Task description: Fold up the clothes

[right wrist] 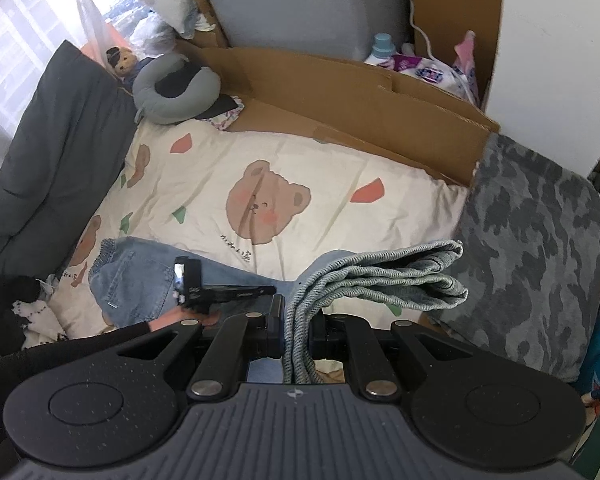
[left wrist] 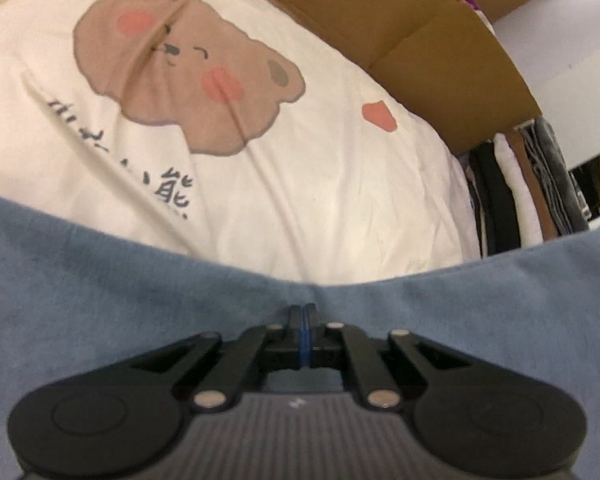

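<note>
Light blue jeans (right wrist: 140,280) lie on the bear-print sheet (right wrist: 320,184), waistband at the left. My right gripper (right wrist: 298,316) is shut on a bunch of folded denim layers, and the leg ends (right wrist: 420,276) stick out to the right above the sheet. In the right wrist view, a hand in a dark sleeve holds my left gripper (right wrist: 260,291) low over the jeans. In the left wrist view, the left gripper (left wrist: 304,310) is shut with the blue denim (left wrist: 100,280) pinched at its tips; the cloth fills the lower half and hides the fingertips.
Flattened cardboard (right wrist: 340,92) lines the far side of the bed. A grey camouflage blanket (right wrist: 532,240) lies at the right and a dark duvet (right wrist: 52,160) at the left. A neck pillow (right wrist: 172,92) and a teddy sit at the back left. Hanging clothes (left wrist: 520,184) show beyond the bed.
</note>
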A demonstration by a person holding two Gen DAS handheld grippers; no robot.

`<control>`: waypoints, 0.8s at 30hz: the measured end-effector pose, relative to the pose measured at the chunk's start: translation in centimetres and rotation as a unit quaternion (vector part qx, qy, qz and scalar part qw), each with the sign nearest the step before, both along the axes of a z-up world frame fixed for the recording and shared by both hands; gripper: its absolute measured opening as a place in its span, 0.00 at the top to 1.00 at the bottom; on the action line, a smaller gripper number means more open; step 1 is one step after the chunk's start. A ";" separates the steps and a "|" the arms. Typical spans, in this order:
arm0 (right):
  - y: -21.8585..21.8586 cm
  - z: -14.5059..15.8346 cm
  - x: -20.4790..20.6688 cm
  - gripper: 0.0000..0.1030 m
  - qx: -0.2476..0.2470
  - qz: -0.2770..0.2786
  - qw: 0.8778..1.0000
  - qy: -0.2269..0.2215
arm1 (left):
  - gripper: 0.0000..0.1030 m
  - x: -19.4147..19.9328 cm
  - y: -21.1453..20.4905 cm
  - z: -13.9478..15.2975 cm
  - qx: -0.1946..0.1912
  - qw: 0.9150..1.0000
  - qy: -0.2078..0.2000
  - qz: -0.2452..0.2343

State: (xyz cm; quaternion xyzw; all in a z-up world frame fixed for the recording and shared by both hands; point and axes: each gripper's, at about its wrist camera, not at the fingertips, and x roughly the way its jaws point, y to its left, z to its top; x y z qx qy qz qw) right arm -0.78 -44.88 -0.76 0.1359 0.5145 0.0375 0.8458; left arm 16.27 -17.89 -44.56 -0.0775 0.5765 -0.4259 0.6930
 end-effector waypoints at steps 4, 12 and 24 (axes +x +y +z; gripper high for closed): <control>1.5 1.1 1.5 0.91 -0.007 0.013 1.000 0.003 | 0.97 0.2 0.7 0.0 -0.012 1.000 0.013 0.008; 4.7 2.0 4.4 0.91 -0.020 0.039 0.999 0.020 | 0.63 -0.4 5.6 2.3 -0.017 0.999 -0.014 0.027; 10.7 3.4 9.2 0.91 -0.016 0.098 0.995 0.033 | 0.41 -5.6 18.4 5.1 -0.038 0.990 0.012 0.133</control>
